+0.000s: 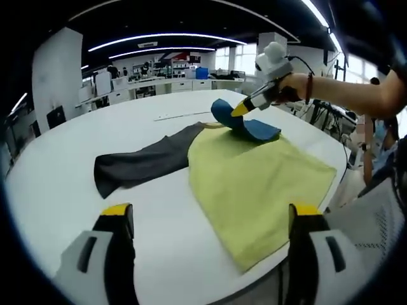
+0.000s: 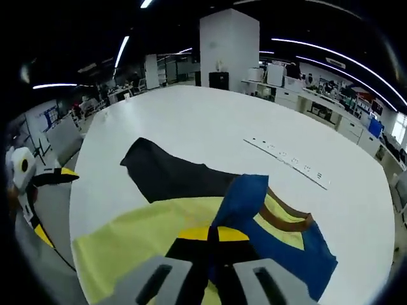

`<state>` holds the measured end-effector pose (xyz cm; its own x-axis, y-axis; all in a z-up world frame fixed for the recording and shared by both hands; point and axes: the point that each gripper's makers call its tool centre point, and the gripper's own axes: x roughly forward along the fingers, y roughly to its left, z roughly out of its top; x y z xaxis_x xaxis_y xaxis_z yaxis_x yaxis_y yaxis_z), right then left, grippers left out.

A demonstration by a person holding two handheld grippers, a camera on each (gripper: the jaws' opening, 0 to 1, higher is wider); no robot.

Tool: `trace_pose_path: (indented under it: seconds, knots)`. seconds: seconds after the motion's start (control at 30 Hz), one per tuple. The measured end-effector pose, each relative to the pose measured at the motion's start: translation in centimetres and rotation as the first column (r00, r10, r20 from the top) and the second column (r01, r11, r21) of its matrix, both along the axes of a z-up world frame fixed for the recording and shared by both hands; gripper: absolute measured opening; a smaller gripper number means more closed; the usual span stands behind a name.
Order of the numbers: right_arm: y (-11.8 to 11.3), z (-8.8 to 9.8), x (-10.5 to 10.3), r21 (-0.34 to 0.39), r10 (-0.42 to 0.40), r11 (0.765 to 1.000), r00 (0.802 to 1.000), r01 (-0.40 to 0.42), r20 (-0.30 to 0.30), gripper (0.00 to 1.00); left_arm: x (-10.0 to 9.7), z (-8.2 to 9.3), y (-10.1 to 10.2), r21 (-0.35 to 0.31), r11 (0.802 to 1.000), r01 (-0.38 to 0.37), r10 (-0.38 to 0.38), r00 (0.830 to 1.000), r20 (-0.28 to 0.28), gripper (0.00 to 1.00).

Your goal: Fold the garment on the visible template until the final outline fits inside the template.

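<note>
Fold in progress. My right gripper (image 2: 213, 234) is clenched on the blue sleeve (image 2: 245, 197) of the yellow-bodied, colour-block cloth garment (image 1: 254, 181), lifting it over the body; the garment lies flat on the round white desk (image 1: 63, 190), directly ahead of both grippers. My left gripper (image 1: 210, 219) hangs released above the near hem, jaws wide apart. Risk, as I judge it: dragging the sleeve could shift or bunch the body. The dark grey sleeve (image 1: 143, 164) lies spread ahead-left.
</note>
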<state>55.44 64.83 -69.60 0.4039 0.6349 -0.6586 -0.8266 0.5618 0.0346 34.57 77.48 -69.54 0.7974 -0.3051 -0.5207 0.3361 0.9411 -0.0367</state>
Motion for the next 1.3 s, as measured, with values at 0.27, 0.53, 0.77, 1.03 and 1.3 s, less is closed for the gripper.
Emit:
trace_pose_path:
  seconds: [0.27, 0.53, 0.77, 1.03, 1.3]
  knots:
    - [1.2, -1.6, -0.5, 0.002, 0.008, 1.000, 1.000, -0.008, -0.007, 0.00, -0.1, -0.2, -0.1, 0.012, 1.000, 0.007, -0.007, 1.000, -0.005, 0.99]
    - [2.0, -3.1, -1.2, 0.055, -0.024, 0.998, 0.997, 0.028, -0.076, 0.00, -0.3, -0.4, 0.1, 0.010, 1.000, 0.002, -0.002, 1.000, -0.009, 0.99]
    - [2.6, -4.6, -3.1, 0.085, 0.005, 0.996, 0.980, 0.013, -0.198, 0.04, -0.5, -0.5, 0.3, 0.004, 1.000, -0.007, 0.007, 1.000, -0.007, 0.99]
    - [0.7, -4.5, -1.7, 0.046, -0.077, 0.995, 0.988, 0.084, -0.134, 0.12, -0.6, -0.5, 0.2, 0.004, 1.000, -0.007, 0.007, 1.000, -0.005, 0.99]
    - [1.0, -5.0, -0.9, 0.064, -0.113, 0.990, 0.983, 0.124, -0.146, 0.20, -0.6, -0.4, 0.3, 0.001, 1.000, -0.006, 0.006, 1.000, -0.002, 0.99]
